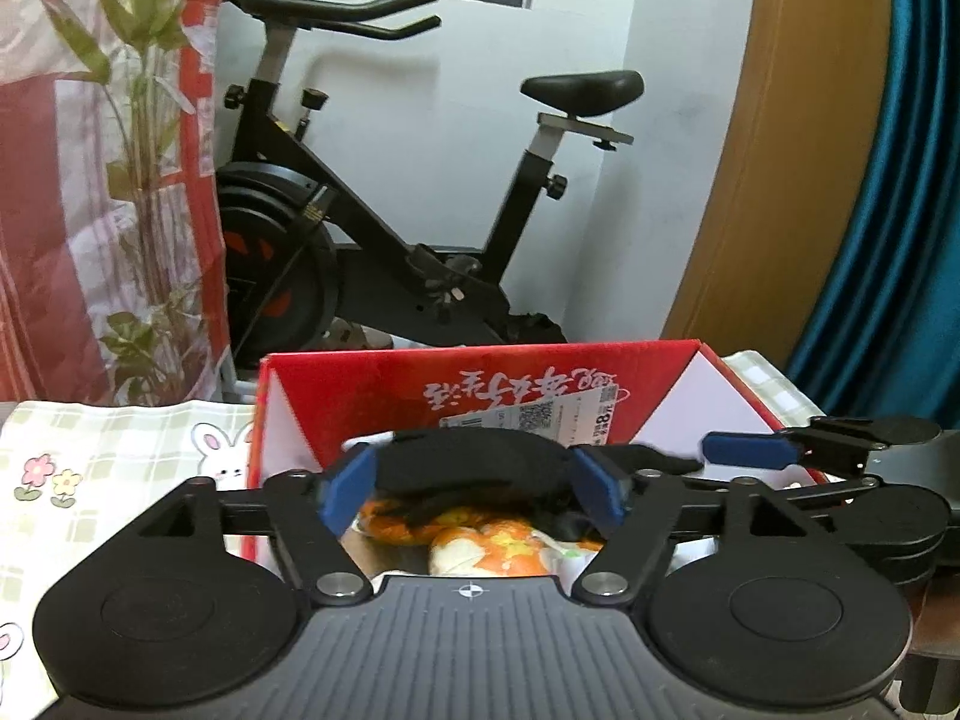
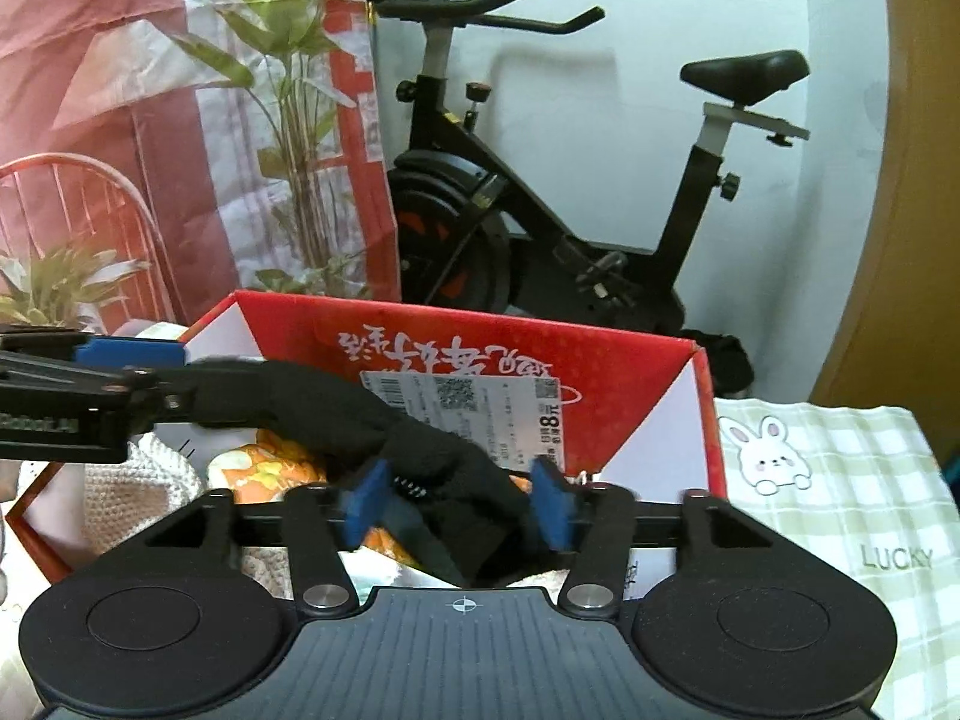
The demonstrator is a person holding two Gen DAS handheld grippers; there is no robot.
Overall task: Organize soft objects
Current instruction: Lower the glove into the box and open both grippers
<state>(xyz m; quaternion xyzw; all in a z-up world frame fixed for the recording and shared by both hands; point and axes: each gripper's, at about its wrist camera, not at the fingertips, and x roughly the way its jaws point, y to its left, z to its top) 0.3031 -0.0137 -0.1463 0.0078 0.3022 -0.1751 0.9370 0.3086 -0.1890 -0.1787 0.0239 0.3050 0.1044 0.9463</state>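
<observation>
Nearest me, the left gripper [image 1: 474, 492] stands with its jaws wide apart, and the black cloth [image 1: 474, 459] lies slack across the gap between the blue pads, not pinched. It hangs over the open red box [image 1: 600, 372], where an orange flowered soft thing [image 1: 504, 546] already lies. The right gripper [image 2: 459, 501] is likewise open, with the cloth's other end bunched loosely between its pads. Only its camera shows me the box's left end: a cream knitted piece [image 2: 138, 480] sits there (hidden from the left view), then the orange thing, then the cloth. A rabbit-print tablecloth [image 2: 840, 480] lies beside the box on the right.
</observation>
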